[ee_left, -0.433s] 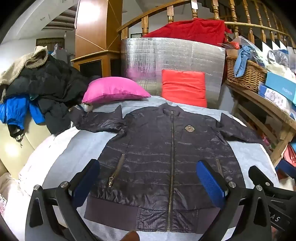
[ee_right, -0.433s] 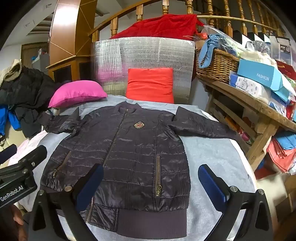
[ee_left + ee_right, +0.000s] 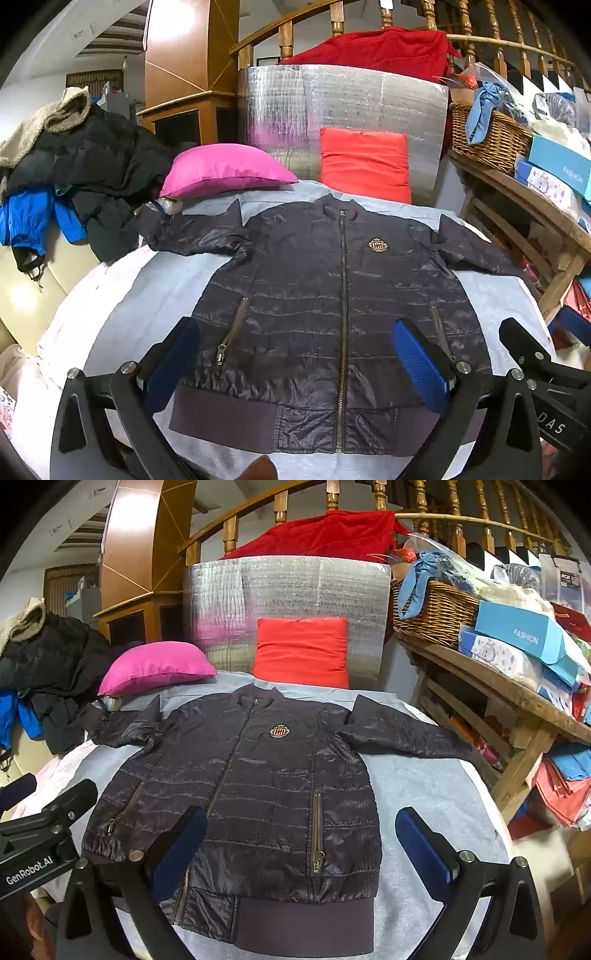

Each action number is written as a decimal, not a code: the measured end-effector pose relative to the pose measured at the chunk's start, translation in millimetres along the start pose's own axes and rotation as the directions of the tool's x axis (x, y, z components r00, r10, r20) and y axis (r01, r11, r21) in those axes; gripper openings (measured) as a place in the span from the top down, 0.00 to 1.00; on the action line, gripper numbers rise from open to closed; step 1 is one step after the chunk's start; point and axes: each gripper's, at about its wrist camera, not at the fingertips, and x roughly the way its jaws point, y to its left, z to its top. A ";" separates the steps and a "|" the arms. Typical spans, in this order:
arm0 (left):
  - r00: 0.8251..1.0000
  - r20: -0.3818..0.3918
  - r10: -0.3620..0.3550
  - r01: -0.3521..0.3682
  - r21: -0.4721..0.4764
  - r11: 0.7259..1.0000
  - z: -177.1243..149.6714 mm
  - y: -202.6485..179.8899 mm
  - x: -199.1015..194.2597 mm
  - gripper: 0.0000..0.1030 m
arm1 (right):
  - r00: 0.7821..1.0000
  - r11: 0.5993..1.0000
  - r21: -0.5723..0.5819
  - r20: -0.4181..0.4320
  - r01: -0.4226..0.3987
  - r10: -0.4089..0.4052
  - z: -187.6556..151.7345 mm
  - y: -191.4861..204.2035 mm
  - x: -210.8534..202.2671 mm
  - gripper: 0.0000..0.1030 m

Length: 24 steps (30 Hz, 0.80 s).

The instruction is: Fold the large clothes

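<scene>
A dark quilted zip jacket lies flat, front up and zipped, on a grey cloth-covered surface, both sleeves spread out to the sides. It also shows in the right wrist view. My left gripper is open and empty, hovering over the jacket's hem near the front edge. My right gripper is open and empty, over the hem's right part. The left gripper's body shows at the left of the right wrist view; the right gripper's body shows at the right of the left wrist view.
A pink pillow and a red cushion lie behind the jacket against a silver foil panel. A pile of dark and blue clothes is at left. A wooden bench with a wicker basket and boxes stands at right.
</scene>
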 end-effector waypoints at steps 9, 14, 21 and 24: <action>1.000 -0.020 -0.008 0.008 0.010 1.000 -1.3 -1.1 5.1 0.00 | 1.000 1.000 -0.009 0.006 0.004 -0.004 0.9 0.3 -1.7 0.00; 1.000 -0.025 -0.008 0.008 0.010 1.000 -1.2 -1.3 6.7 0.00 | 1.000 1.000 -0.007 0.001 0.005 -0.005 1.8 -0.9 0.9 0.00; 1.000 -0.024 -0.009 0.010 0.018 1.000 -0.7 -3.1 6.3 0.00 | 1.000 1.000 -0.009 0.004 0.004 -0.004 2.5 -2.4 1.5 0.00; 1.000 -0.026 -0.011 0.012 0.016 1.000 0.0 -3.0 6.5 0.00 | 1.000 1.000 -0.010 0.004 0.005 -0.005 3.3 -2.5 1.9 0.00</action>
